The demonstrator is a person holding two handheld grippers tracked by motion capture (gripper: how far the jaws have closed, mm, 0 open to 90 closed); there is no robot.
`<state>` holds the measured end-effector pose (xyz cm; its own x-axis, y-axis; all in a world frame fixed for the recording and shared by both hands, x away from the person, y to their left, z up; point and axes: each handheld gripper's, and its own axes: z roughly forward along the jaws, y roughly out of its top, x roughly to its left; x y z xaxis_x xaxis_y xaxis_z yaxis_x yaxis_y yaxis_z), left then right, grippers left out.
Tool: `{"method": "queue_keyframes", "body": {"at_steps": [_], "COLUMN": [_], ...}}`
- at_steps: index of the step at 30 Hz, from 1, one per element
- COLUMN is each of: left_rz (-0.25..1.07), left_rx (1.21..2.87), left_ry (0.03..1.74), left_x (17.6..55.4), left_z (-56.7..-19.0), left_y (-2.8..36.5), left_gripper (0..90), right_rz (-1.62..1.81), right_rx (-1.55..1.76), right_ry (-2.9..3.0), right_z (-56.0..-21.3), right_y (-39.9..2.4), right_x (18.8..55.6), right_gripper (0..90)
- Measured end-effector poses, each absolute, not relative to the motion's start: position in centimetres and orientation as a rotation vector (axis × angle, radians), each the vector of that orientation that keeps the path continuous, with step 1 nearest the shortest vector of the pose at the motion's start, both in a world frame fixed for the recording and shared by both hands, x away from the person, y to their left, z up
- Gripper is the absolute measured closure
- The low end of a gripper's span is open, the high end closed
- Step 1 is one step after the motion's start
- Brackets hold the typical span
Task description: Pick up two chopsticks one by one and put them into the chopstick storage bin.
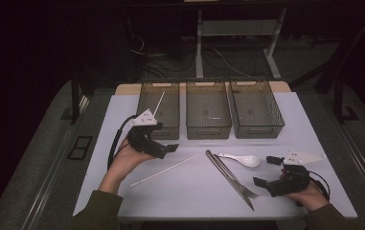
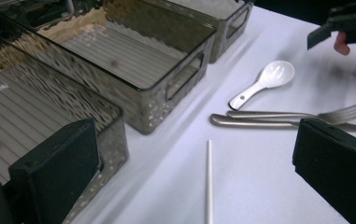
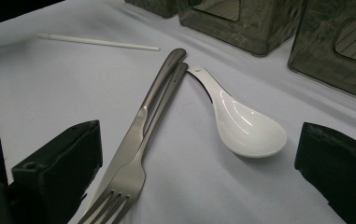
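Jaws of the right gripper (image 1: pixel 267 170) gape empty just right of the fork (image 3: pixel 138 154), whose long axis runs toward them. Left gripper (image 1: pixel 163 142), likewise released, hovers near the white straw (image 1: pixel 165 169).

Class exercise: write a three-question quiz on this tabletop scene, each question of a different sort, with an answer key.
1. True or false: the white spoon lies inside a bin.
2. Which bin holds a white stick? A left bin B middle bin C right bin
3. Fill in: the fork lies against the ____.

Key: 1 false, it lies on the table; 2 A; 3 knife.
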<state>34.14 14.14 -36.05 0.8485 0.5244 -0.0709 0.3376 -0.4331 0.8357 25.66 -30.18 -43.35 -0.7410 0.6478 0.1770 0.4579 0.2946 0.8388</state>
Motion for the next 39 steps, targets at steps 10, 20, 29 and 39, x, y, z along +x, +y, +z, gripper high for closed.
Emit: {"method": "queue_keyframes", "body": {"at_steps": [10, 20, 29, 39], "left_rz": [0.266, 0.272, 0.247, 0.218], "left_rx": [2.104, 2.101, 2.125, 2.171], "left_ry": [0.619, 0.641, 0.654, 0.666], "left_x": [31.7, 29.7, 28.4, 28.4], "left_z": [-37.9, -39.8, -41.5, -42.9], "left_y": [14.2, 15.3, 16.8, 17.2], "left_gripper": [0.0, 3.7, 15.3, 38.2], "right_rz": [1.426, 1.424, 1.42, 1.414], "right_rx": [1.032, 1.028, 1.026, 1.02], "right_ry": [2.366, 2.367, 2.364, 2.368], "right_z": [-43.3, -43.3, -43.3, -43.3], "right_y": [-30.2, -30.2, -30.2, -30.1], "right_x": [25.7, 25.5, 25.4, 25.3], "right_gripper": [1.0, 1.0, 1.0, 1.0]}}
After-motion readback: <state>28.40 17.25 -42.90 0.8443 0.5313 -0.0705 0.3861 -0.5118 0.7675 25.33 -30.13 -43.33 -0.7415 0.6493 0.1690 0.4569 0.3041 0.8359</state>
